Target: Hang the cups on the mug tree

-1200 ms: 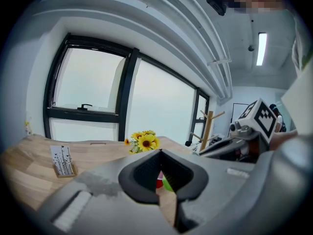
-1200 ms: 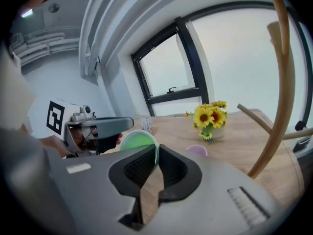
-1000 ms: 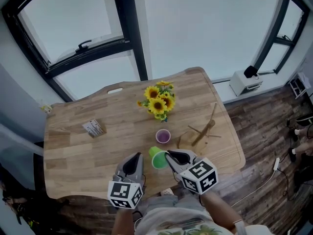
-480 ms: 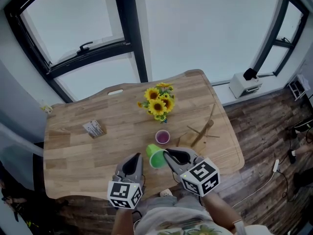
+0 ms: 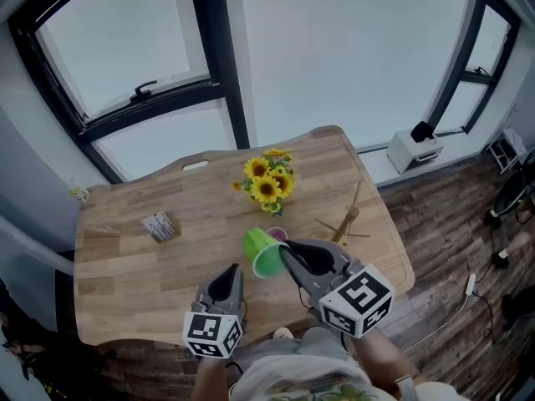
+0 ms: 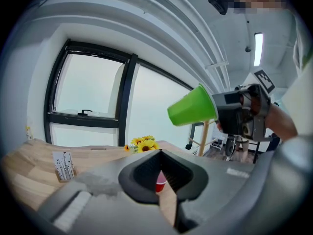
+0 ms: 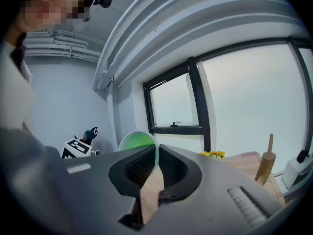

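Head view: the right gripper [image 5: 286, 257] holds the green cup [image 5: 261, 251] tipped on its side above the table [image 5: 125, 257]. It is near the tree [image 5: 344, 222] but apart from it, and a second cup [image 5: 278, 234] stands just behind.

Left gripper view: the left gripper [image 6: 160, 153] is closed on nothing.

Right gripper view: the jaws pinch the cup's rim, which is a thin hold. It seems best to keep that pinch firm, turn the mouth toward a free peg and slide it on slowly — no jerks.
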Demonstrator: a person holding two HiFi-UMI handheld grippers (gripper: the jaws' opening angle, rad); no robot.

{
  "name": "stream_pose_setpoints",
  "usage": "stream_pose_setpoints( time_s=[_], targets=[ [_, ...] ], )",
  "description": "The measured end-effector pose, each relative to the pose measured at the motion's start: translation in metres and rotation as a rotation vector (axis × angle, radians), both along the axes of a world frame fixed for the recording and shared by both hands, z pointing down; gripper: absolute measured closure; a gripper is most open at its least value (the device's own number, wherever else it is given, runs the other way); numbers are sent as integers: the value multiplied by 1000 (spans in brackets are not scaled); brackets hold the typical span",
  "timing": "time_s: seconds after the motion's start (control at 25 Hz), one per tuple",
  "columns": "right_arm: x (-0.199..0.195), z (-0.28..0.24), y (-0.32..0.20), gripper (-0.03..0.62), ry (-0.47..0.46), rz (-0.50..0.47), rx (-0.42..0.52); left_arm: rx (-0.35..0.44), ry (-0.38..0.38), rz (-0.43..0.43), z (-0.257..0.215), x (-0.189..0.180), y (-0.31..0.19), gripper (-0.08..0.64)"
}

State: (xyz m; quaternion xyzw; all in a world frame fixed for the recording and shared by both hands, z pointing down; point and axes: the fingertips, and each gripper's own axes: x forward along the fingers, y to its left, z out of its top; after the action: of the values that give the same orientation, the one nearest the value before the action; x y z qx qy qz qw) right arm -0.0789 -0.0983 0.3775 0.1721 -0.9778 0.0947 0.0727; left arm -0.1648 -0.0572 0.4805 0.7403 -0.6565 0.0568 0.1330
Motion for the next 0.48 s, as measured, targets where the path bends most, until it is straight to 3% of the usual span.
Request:
stream_pose_setpoints(
  time_s=[0.48],
  targets=[
    [39, -63, -47, 568, -129, 102, 93, 1, -18, 5, -6, 14, -6, 557]
  ],
)
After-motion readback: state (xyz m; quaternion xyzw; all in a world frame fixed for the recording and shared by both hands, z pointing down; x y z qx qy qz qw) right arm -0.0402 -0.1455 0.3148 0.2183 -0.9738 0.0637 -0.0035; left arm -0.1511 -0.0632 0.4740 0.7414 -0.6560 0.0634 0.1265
